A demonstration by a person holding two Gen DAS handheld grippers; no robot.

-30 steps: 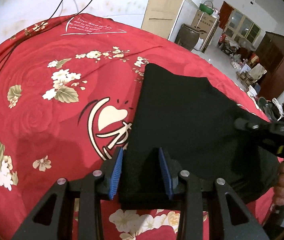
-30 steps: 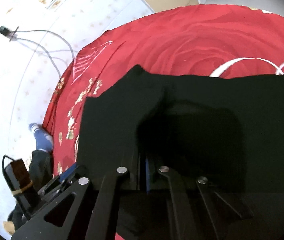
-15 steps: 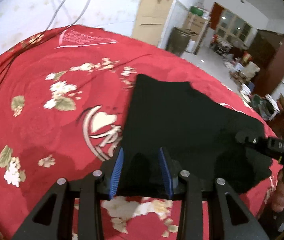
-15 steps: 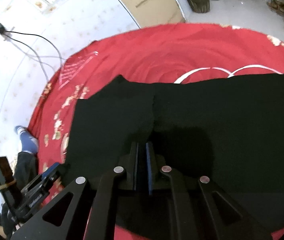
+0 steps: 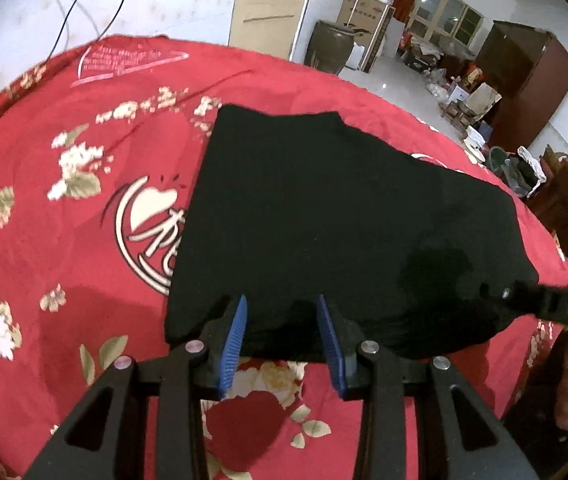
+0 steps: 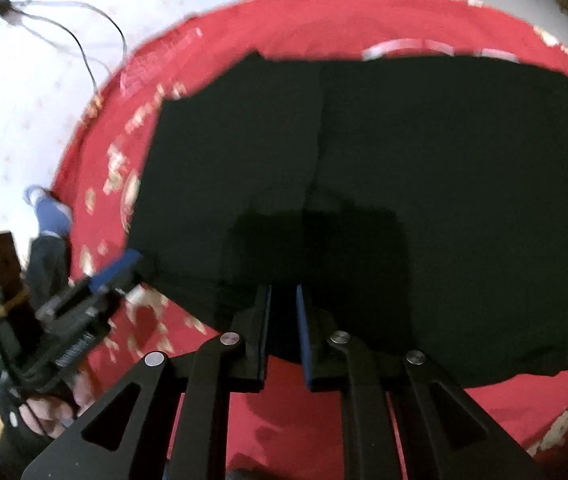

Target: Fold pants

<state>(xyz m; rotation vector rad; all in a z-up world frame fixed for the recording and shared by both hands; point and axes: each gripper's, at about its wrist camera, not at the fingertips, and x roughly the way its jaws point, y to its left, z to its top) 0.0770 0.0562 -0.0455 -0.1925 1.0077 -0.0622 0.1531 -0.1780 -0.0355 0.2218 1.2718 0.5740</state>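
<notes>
The black pants (image 5: 324,208) lie folded flat on the red bedspread (image 5: 64,240). My left gripper (image 5: 281,304) hovers at their near edge, open. Its blue pads (image 5: 236,332) stand wide apart and do not touch the cloth. In the right wrist view the pants (image 6: 404,160) fill the middle, with a seam running up from my right gripper (image 6: 283,290). Its jaws have parted by a narrow gap over the pants' near edge and do not pinch the cloth. Each view shows the other gripper at the side: the left one (image 6: 124,264) and the right one (image 5: 524,300).
The bedspread (image 6: 364,12) carries flower prints and a white round emblem (image 5: 148,232). Cables (image 5: 84,0) hang on the white wall behind. A dark jar (image 5: 332,48), boxes and a brown cupboard (image 5: 524,80) stand across the room. A person's hand (image 6: 44,408) and blue shoe (image 6: 50,212) show at left.
Both grippers have drawn back toward the pants' near edge, so more bedspread shows below the cloth. The right jaws went from shut to slightly parted. The left jaws kept their width.
</notes>
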